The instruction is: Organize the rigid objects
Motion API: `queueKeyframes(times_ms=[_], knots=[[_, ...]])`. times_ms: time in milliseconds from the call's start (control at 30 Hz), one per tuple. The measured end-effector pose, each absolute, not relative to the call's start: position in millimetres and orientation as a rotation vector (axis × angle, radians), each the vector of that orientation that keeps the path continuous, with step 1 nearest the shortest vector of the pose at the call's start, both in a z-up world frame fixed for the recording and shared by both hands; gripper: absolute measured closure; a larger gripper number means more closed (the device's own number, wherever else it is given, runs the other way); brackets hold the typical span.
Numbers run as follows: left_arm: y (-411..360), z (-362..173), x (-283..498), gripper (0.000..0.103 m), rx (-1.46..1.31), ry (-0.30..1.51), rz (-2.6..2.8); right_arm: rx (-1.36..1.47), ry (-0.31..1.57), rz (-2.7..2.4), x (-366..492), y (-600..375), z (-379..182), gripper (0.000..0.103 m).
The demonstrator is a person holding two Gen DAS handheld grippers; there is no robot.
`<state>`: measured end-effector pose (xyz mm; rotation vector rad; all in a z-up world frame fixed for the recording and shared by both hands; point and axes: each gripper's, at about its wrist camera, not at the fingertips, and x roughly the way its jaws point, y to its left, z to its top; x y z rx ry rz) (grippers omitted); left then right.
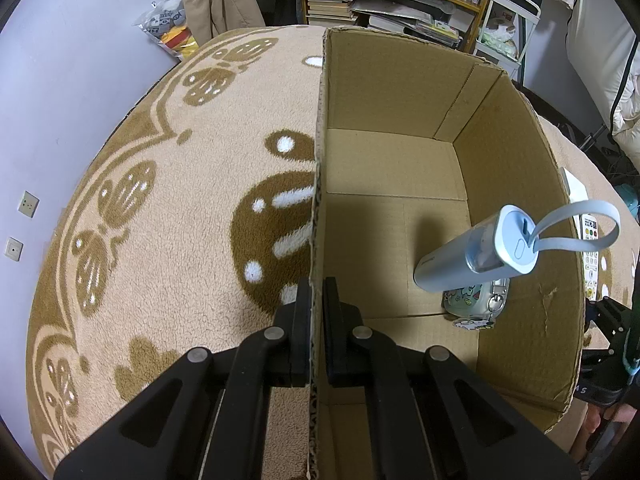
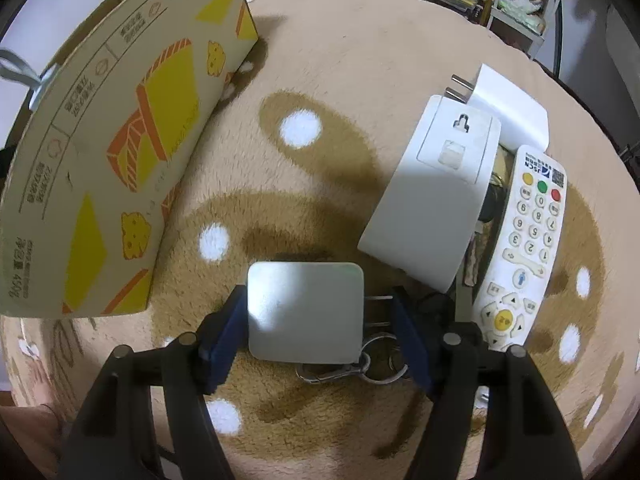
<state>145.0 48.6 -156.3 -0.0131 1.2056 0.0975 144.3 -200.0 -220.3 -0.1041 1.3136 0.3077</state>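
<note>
My left gripper [image 1: 317, 285] is shut on the left wall of the open cardboard box [image 1: 400, 92], one finger outside and one inside. A light blue bottle [image 1: 460, 264] with a loop strap stands in the box, leaning over a small patterned item [image 1: 468, 300]. In the right wrist view my right gripper [image 2: 316, 296] is open and straddles a white square plug adapter [image 2: 306, 312] lying on the rug. The adapter's prongs point at the right finger. The left pad sits close to the adapter's left edge.
A metal keyring with a carabiner [image 2: 348, 368] lies just under the adapter. A larger white plug unit [image 2: 440, 196], a white remote [image 2: 528, 248] and a white card [image 2: 512, 108] lie to the right. The printed box side [image 2: 120, 140] stands at left. Shelves line the back.
</note>
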Motion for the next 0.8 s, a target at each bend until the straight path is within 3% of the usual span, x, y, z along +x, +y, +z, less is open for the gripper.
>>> queueKeyframes(times_ms=[333,800], knots=[[48,-157,145,0.098,-0.013,1.205,0.097,-0.151,1.298,0.307,140,-186,-214,0.032],[46,-157,145,0.099,-0.008,1.203,0.099,-0.002,1.122,0.305,144,-197,-153,0.032]])
